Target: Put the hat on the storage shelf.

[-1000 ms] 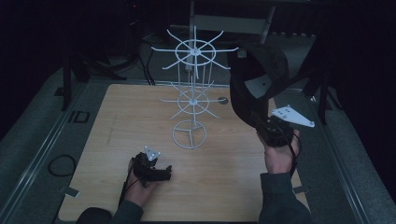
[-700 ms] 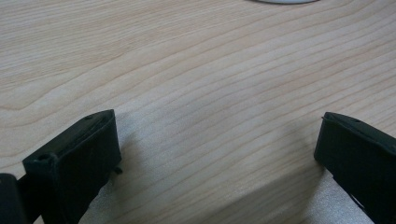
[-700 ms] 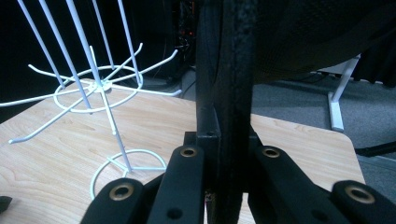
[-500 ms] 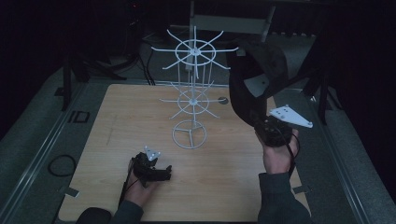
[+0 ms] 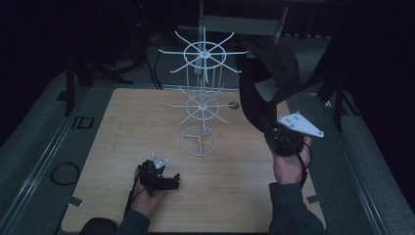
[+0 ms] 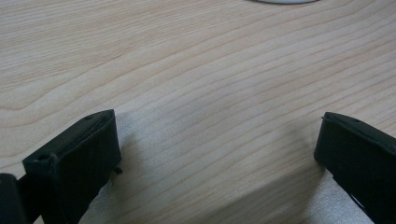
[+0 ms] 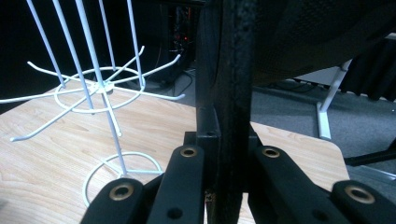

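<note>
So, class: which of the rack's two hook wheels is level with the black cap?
The upper wheel; the black cap, clamped in the right gripper, hangs beside it. The lower wheel sits below.

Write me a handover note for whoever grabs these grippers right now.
Right gripper: shut on the brim edge of a black fabric cap, held up right of the white wire hook rack.
Left gripper: open, empty, resting low on the pale wooden table near the front.
Done: cap lifted clear of the table.
Left: probably hang the cap on an upper hook, then release.
</note>
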Motion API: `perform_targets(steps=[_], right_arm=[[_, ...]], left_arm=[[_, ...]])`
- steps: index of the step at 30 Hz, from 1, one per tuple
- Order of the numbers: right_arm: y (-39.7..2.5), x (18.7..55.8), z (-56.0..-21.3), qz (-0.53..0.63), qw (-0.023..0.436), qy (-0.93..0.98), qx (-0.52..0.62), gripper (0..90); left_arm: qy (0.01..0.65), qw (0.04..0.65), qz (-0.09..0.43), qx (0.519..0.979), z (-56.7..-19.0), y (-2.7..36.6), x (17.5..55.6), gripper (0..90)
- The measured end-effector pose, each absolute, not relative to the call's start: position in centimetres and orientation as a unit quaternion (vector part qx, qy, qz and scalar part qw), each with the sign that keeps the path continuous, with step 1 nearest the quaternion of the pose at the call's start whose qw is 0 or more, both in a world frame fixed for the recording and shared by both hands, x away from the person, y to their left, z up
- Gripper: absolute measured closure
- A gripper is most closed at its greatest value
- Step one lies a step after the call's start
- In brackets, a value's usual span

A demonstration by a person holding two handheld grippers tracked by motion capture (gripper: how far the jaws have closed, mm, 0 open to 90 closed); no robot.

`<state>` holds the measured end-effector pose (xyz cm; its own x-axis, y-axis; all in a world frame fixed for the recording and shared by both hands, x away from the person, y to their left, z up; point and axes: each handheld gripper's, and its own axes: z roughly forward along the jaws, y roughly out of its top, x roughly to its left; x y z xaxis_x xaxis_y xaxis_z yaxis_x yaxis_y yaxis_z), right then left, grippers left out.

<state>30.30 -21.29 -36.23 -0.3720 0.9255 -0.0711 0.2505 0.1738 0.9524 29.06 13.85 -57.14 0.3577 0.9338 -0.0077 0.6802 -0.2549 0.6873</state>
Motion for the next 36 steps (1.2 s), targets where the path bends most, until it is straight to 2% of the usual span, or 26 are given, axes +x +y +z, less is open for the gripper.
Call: perform_targets(steps=[7, 36], right_arm=[[-21.0, 30.0, -36.3, 0.467, 0.372, 0.678, 0.429, 86.5], [-19.6, 29.9, -37.3, 0.451, 0.392, 0.688, 0.413, 86.4]], left_arm=[[0.528, 0.307, 0.207, 0.765, -57.1, 13.8, 29.1, 0.1], [0.528, 0.307, 0.207, 0.765, -57.1, 13.8, 29.1, 0.2]])
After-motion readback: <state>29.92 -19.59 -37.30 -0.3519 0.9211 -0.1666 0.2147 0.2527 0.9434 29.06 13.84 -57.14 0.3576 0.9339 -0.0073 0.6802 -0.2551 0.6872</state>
